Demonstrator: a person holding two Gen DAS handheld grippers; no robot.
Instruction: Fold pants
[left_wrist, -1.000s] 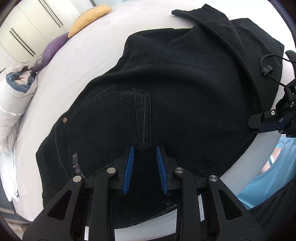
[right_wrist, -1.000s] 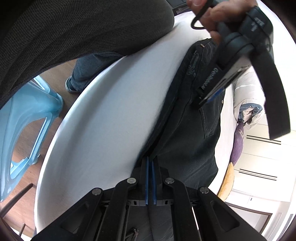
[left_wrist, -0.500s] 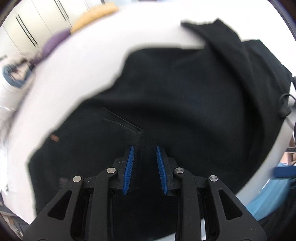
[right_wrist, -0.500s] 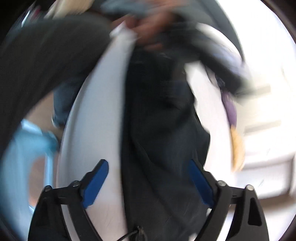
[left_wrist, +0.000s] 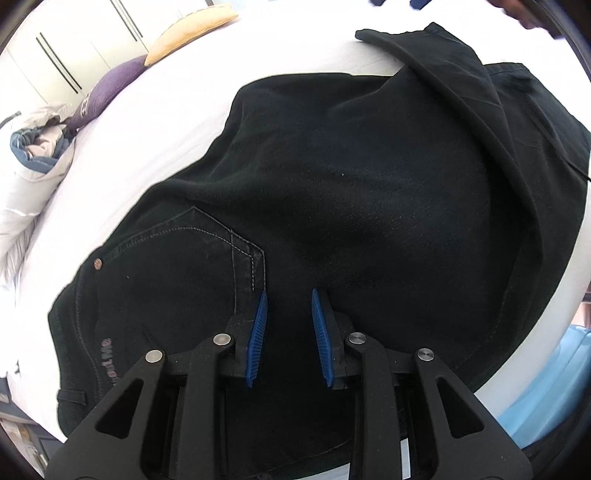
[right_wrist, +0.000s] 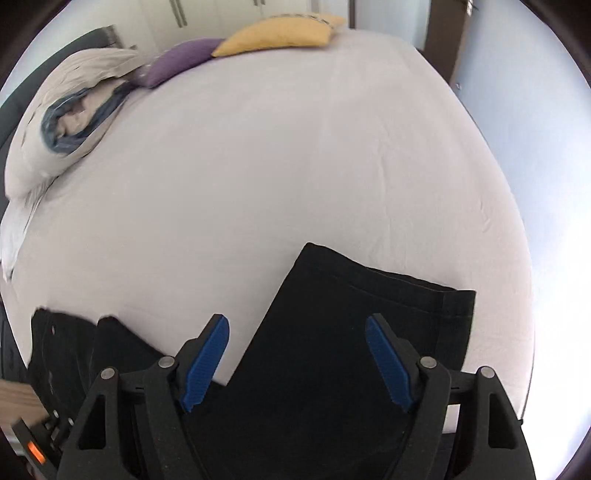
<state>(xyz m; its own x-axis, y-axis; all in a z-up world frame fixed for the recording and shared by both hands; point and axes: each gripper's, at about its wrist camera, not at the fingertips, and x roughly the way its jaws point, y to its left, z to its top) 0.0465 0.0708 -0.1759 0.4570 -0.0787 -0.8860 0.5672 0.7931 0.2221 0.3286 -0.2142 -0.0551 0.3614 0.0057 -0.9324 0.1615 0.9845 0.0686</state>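
Note:
Black pants (left_wrist: 369, 192) lie spread on the white bed (left_wrist: 155, 122), back pocket up, with one leg folded across at the far right. My left gripper (left_wrist: 288, 295) points down at them just right of the pocket corner. Its jaws stand a narrow gap apart and pinch nothing. In the right wrist view the hemmed leg end (right_wrist: 369, 295) lies flat on the bed (right_wrist: 295, 166). My right gripper (right_wrist: 297, 325) hangs above it with the jaws wide and closing, and only flat cloth shows below them. The waist part (right_wrist: 62, 343) shows at lower left.
A yellow pillow (right_wrist: 280, 33), a purple pillow (right_wrist: 177, 62) and a rolled white quilt (right_wrist: 74, 110) lie at the head of the bed. A light blue stool (left_wrist: 546, 398) stands off the near bed edge. A hand with a black device (right_wrist: 26, 439) shows at lower left.
My right gripper went from shut on the pants' edge to wide open, let go, and swung round to face the pillows above the leg end. My left gripper slid slightly across the pants.

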